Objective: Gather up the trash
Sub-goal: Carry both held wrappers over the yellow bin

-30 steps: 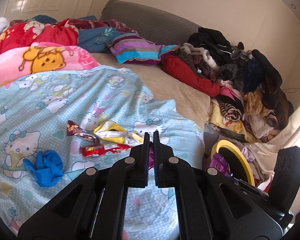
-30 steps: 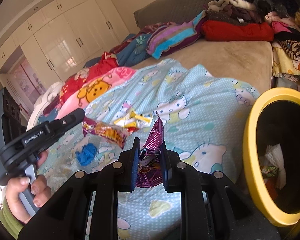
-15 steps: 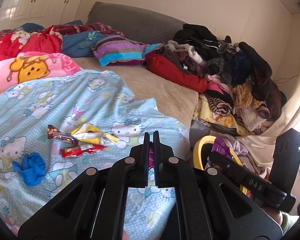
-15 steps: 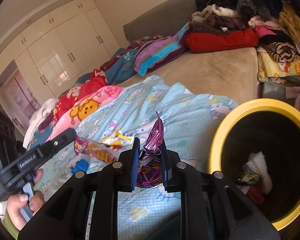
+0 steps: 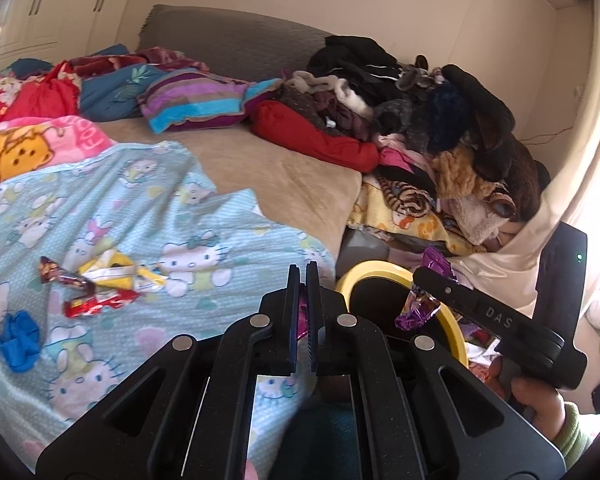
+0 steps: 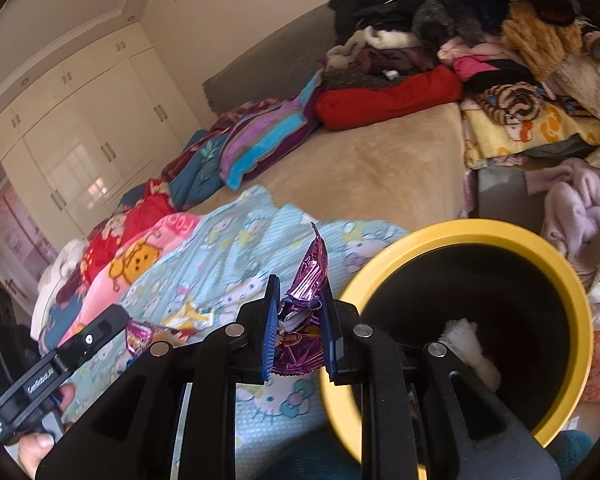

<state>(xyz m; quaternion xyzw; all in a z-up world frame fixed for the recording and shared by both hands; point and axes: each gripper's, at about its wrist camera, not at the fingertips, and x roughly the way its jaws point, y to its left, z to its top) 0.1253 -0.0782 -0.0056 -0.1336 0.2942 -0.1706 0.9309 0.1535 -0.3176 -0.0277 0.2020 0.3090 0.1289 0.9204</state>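
Now, purple wrapper (image 6: 305, 312) pinched in rt claw (image 6: 300, 334)

Purple wrapper (image 6: 306, 280): crinkled glossy foil. Bin (image 6: 384, 272): smooth yellow plastic rim, matt black inside. Blanket (image 5: 148, 216): soft printed cloth, matt. Red wrapper (image 5: 100, 302) at 9 o'clock of the bin: shiny film. Wardrobe doors (image 6: 76, 168): glossy.
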